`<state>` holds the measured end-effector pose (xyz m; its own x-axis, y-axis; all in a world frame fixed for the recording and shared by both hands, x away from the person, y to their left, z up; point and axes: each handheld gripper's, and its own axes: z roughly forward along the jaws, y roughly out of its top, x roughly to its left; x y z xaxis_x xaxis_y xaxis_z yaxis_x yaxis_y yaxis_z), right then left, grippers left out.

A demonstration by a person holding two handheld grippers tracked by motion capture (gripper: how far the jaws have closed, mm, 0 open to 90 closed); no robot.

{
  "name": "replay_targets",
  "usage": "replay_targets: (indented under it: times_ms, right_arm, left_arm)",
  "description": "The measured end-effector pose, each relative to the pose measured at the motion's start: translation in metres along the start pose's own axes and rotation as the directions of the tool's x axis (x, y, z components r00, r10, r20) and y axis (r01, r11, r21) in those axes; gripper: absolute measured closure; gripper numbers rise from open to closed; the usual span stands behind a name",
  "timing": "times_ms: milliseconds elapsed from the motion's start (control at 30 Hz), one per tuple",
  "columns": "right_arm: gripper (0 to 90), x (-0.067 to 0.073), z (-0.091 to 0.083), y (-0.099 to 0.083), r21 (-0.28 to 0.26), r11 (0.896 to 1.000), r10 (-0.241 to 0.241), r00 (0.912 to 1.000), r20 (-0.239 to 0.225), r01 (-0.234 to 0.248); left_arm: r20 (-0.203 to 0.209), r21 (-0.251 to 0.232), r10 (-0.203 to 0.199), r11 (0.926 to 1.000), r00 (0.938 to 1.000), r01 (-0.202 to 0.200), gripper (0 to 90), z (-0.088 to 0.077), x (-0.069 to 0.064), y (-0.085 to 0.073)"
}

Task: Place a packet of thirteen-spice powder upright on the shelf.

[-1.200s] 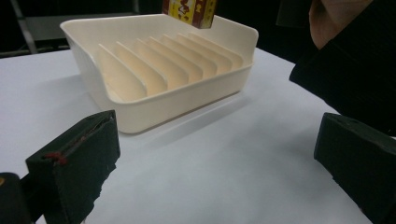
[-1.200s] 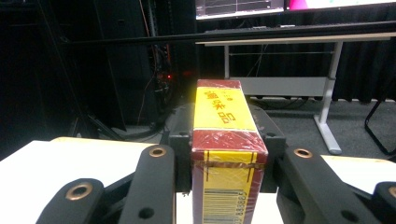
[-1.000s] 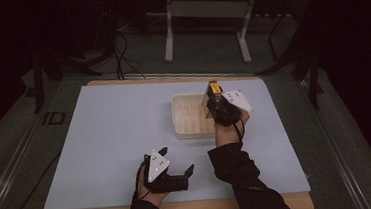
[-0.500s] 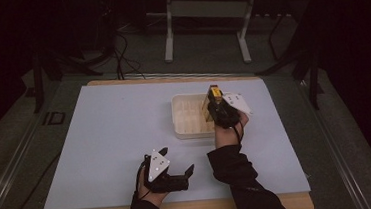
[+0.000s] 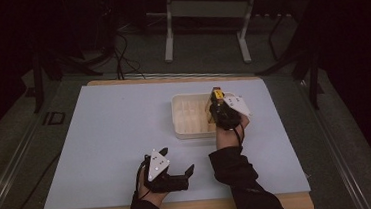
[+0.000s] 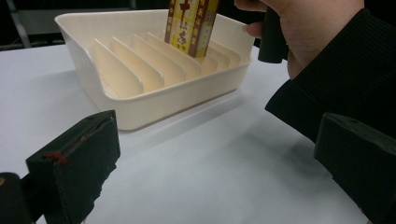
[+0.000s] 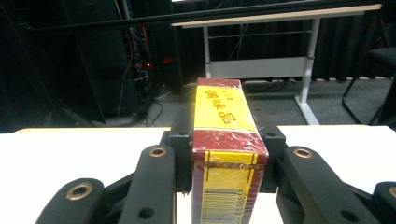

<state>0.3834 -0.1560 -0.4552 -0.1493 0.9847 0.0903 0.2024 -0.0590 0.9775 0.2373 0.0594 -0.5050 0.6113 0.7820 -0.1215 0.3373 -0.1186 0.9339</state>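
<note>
On the pale blue table top (image 5: 111, 140) sits a cream plastic tray with upright divider ribs (image 6: 140, 70), and the right gripper (image 5: 218, 107), pinching a tall yellow-and-red carton (image 7: 226, 140), holds it upright over the tray's far slots. Lowering it well means keeping the carton vertical between two ribs and letting go only once its base is seated. Well apart near the front edge, the left gripper (image 5: 178, 162) rests with jaws spread and empty.

Dim room, lit tabletop, dark surroundings

In the high view the pale blue rectangular table mat (image 5: 125, 129) is evenly lit while the floor toward 12 o'clock sinks into black (detail there is lost). The cream plastic slotted tray (image 6: 140, 100) casts a soft shadow toward 5 o'clock; the nearest black jaws are blurred.
</note>
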Motion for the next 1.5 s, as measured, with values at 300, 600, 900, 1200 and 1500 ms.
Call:
replay_targets:
  times_ms: [300,600,900,1200,1500]
  right_arm:
    - [67.5,-0.003,0.000,-0.008,0.030,0.999,0.034,0.9994,0.008,-0.035]
    - [67.4,0.009,0.005,-0.018,0.032,0.999,-0.028,0.9996,0.011,0.027]
    - [67.0,0.017,0.015,-0.028,0.054,0.996,-0.074,0.9970,0.021,0.073]
    - [67.0,0.011,0.019,-0.038,0.092,0.995,-0.036,0.9988,0.034,0.032]
    - [65.4,0.012,0.016,-0.046,0.097,0.994,-0.041,0.9989,0.022,0.039]
  left_arm:
    - [0.005,0.008,-0.001,1.0000,1.0000,0.001,1.2,0.001,0.000,0.000]
    - [0.008,0.012,-0.007,0.9999,0.9999,0.007,1.2,0.002,0.001,-0.001]
    - [0.013,0.012,-0.008,0.9999,0.9999,0.008,1.2,0.002,0.000,-0.001]
    - [0.017,0.015,-0.009,0.9998,0.9998,0.009,1.2,0.002,0.000,-0.001]
    - [0.017,0.016,-0.009,0.9998,0.9998,0.009,1.2,0.002,0.000,-0.001]
